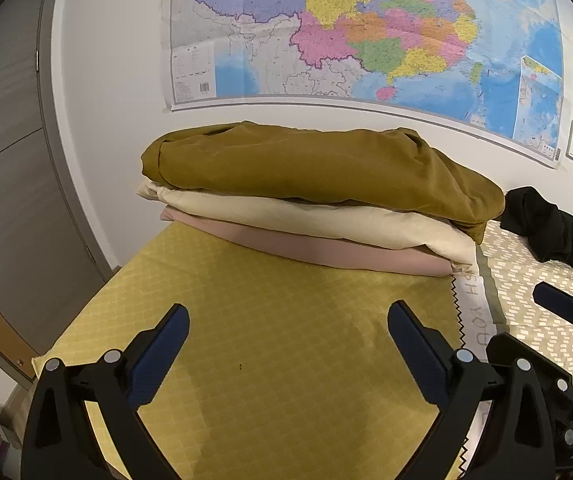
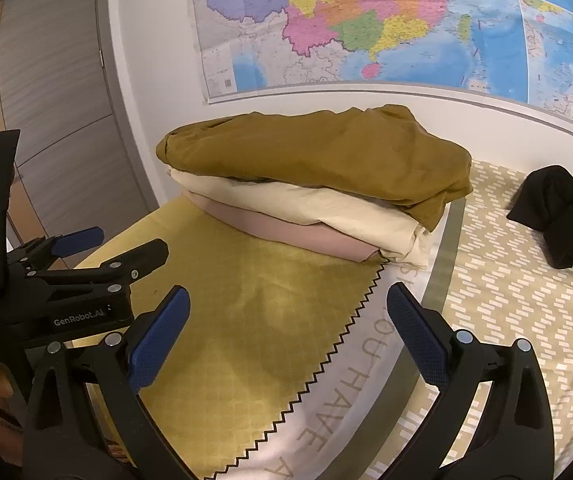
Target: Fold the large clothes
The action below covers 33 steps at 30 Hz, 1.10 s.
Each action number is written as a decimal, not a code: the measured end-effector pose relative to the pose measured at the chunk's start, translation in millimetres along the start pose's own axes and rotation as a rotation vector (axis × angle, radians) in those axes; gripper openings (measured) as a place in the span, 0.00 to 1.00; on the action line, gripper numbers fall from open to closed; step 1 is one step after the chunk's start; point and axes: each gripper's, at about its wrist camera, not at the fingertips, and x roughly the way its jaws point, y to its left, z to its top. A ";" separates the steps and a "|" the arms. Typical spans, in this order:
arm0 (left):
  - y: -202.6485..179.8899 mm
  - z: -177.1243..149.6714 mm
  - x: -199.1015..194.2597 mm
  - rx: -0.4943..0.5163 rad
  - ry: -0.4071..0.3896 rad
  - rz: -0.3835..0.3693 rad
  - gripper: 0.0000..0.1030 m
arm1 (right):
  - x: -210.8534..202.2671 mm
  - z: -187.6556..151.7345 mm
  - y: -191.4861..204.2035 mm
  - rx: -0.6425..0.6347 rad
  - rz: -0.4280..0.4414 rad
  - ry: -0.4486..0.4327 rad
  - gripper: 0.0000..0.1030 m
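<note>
A stack of three folded clothes lies at the back of the bed by the wall: a mustard-brown one [image 1: 318,168] [image 2: 314,156] on top, a cream one [image 1: 310,216] [image 2: 338,208] under it, a dusty pink one [image 1: 326,250] [image 2: 290,234] at the bottom. A crumpled black garment [image 1: 554,228] [image 2: 566,216] lies unfolded to the right. My left gripper [image 1: 288,320] is open and empty over the yellow cloth [image 1: 266,340], short of the stack. My right gripper [image 2: 286,304] is open and empty beside it; the left gripper's body [image 2: 78,280] shows at its left.
The yellow cloth [image 2: 246,320] with a zigzag edge covers the left of the bed. A white strip with grey letters [image 2: 350,380] and a patterned beige sheet [image 2: 506,300] lie to its right. A wall map [image 1: 366,32] hangs behind. A grey wardrobe door [image 1: 10,160] stands at left.
</note>
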 end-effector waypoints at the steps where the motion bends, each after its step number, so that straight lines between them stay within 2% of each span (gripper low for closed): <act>1: -0.2 -0.4 -0.2 0.001 -0.001 0.003 0.93 | -0.5 -0.1 0.5 0.000 0.000 -0.001 0.94; 33: 1.9 -1.0 -1.1 0.001 0.001 -0.002 0.93 | -0.9 0.0 0.7 -0.004 0.001 0.001 0.94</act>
